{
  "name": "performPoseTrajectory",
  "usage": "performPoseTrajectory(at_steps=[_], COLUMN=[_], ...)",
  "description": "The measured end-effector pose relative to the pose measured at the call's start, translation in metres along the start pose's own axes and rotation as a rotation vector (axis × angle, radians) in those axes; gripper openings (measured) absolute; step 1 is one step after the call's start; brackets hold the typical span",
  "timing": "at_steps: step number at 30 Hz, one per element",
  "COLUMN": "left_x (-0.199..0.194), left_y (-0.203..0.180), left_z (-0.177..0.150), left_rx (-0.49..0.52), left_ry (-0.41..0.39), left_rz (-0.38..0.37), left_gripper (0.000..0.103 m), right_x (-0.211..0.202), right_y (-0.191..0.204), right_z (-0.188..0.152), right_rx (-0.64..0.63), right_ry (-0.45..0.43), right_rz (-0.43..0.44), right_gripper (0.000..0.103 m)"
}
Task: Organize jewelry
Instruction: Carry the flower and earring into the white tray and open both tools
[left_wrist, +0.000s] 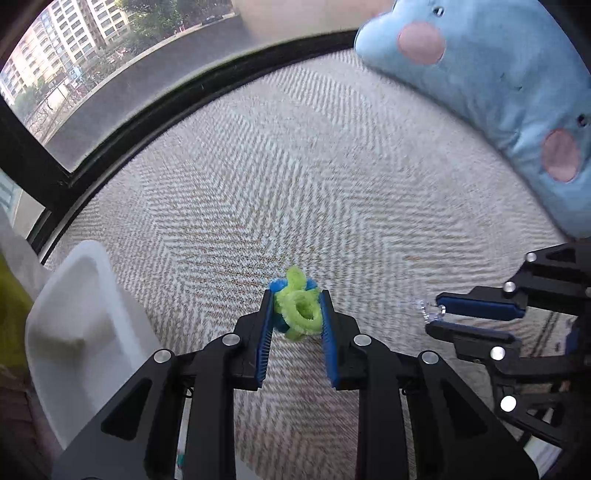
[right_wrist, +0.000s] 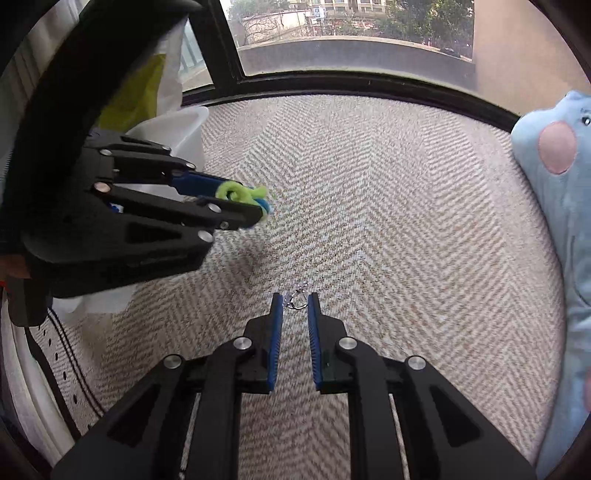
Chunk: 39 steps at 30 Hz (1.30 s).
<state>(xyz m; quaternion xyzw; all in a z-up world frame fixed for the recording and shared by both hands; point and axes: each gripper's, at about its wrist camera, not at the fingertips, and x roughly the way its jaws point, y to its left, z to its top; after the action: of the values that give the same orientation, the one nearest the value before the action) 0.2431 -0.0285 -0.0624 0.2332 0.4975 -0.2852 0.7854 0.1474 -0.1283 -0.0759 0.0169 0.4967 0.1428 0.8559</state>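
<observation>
Left claw (left_wrist: 296, 310) pinching one green-blue fuzzy ring (left_wrist: 297, 309), right claw (right_wrist: 295, 301) pinching one clear earring (right_wrist: 296, 297)

Fuzzy green and blue chenille ring (left_wrist: 297, 310), soft and bristly, sits between the left claw (left_wrist: 295, 314) and its ribbed blue rubbery pads. The claw's links are matt black plastic with shiny metal rivets. At the right claw (right_wrist: 295, 301), a thin bright wire piece (right_wrist: 296, 300), metallic and glinting. Underneath, coarse herringbone woven cloth (left_wrist: 314, 166). A smooth, faintly glossy white plastic tray (left_wrist: 74, 325). Plush blue pillow (left_wrist: 498, 81), velvety.
</observation>
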Motion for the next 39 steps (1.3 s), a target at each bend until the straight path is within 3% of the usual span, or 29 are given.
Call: performPoseTrajectory(at_steps=[4,11,20,30,31,32,34,37,39], left_x=[-0.045,-0.103,-0.110,-0.093,-0.091,-0.090,-0.089,-0.088,-0.087], left_y=[0.005,0.046,0.099,0.111,0.113,0.114,0.117,0.119,0.120], left_z=[-0.006,-0.046,-0.125,-0.159,-0.160,-0.162,-0.165,-0.168,-0.169], left_rx=[-0.023,-0.098,-0.191,-0.218,-0.221,-0.226,-0.231,-0.244,-0.245], left_ry=[-0.050,-0.049,0.032,0.069,0.073,0.073,0.073,0.069,0.069], left_rz=[-0.025,0.040,0.116,0.106,0.104,0.108,0.113,0.123,0.133], left_gripper=[0.025,0.025,0.025,0.030,0.039,0.046,0.051,0.062,0.062], right_x=[-0.030,-0.066,-0.053,-0.011,-0.006,-0.001,0.003,0.004,0.004], right_y=[0.016,0.057,0.144,0.201,0.201,0.203,0.201,0.199,0.196], right_z=[0.008,0.032,0.071,0.080,0.081,0.082,0.083,0.081,0.080], right_rx=[-0.050,-0.087,-0.147,-0.222,-0.210,-0.198,-0.180,-0.183,-0.179], right_ry=[0.007,-0.030,-0.036,0.013,0.032,0.052,0.064,0.052,0.048], right_rz=[-0.003,0.034,0.136,0.154,0.167,0.176,0.168,0.157,0.161], right_gripper=[0.015,0.015,0.015,0.015,0.018,0.034,0.049,0.049,0.049])
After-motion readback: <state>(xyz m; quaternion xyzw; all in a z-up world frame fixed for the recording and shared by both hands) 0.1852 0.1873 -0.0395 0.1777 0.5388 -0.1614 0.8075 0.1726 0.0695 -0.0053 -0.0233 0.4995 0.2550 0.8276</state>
